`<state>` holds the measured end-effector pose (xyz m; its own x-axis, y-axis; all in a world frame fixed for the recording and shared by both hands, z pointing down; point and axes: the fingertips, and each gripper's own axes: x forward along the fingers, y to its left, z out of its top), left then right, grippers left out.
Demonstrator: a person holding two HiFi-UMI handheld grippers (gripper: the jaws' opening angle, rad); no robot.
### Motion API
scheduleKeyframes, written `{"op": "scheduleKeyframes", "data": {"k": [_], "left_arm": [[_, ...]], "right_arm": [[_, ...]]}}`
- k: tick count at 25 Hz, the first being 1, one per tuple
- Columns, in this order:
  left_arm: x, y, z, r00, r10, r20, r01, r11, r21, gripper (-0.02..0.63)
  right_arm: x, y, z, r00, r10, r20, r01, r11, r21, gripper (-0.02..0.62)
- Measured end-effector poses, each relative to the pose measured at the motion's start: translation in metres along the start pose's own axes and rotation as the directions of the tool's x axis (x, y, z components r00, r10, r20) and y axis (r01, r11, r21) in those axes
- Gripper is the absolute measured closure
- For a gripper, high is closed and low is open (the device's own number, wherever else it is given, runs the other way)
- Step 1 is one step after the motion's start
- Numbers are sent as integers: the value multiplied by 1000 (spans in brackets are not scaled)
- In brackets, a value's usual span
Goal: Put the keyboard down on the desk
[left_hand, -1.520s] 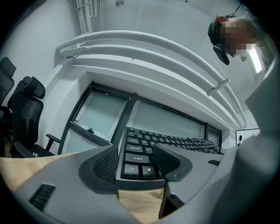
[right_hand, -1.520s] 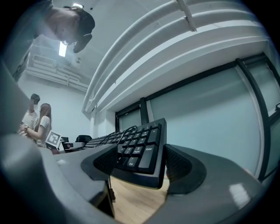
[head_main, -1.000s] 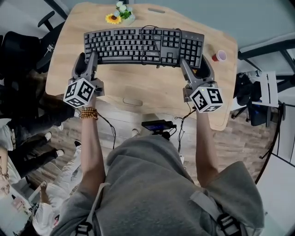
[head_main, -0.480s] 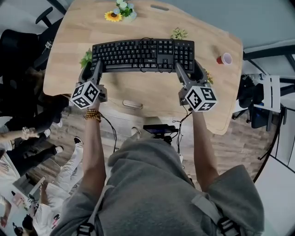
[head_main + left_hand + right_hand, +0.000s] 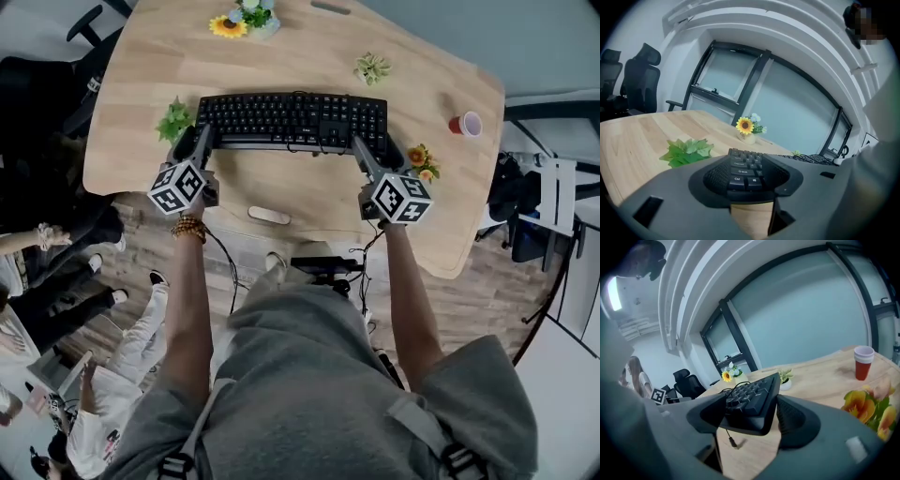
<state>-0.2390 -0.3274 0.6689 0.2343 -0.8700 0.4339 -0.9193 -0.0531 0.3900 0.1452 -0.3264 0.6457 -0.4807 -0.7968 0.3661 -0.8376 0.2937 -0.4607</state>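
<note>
A black keyboard (image 5: 292, 120) hangs across the middle of the wooden desk (image 5: 131, 141), held at both ends. My left gripper (image 5: 190, 141) has the keyboard's left front corner (image 5: 743, 171) between its pads, and its jaws are closing on it. Bare desk shows under that corner in the left gripper view (image 5: 746, 174). My right gripper (image 5: 377, 152) is shut on the right end. In the right gripper view (image 5: 752, 416) that end of the keyboard (image 5: 750, 397) sits slightly above the desk, and its cable plug (image 5: 732, 442) dangles beneath.
On the desk stand a sunflower pot (image 5: 242, 22), green leaves (image 5: 174, 120) by the left gripper, a small plant (image 5: 371, 67), orange flowers (image 5: 422, 159) by the right gripper and a red cup (image 5: 466, 123). Office chairs and people are at the left.
Both grippers have carried the keyboard away from the camera and lower over the desk. The plants beside it have come into sight.
</note>
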Motion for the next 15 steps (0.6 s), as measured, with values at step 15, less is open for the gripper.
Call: {"op": "scheduleKeyframes", "data": {"k": [15], "left_arm": [[43, 23, -67, 990, -28, -140, 10, 992, -125, 400]], "right_arm": [[19, -60, -111, 951, -111, -287, 157, 978, 140, 256]]}}
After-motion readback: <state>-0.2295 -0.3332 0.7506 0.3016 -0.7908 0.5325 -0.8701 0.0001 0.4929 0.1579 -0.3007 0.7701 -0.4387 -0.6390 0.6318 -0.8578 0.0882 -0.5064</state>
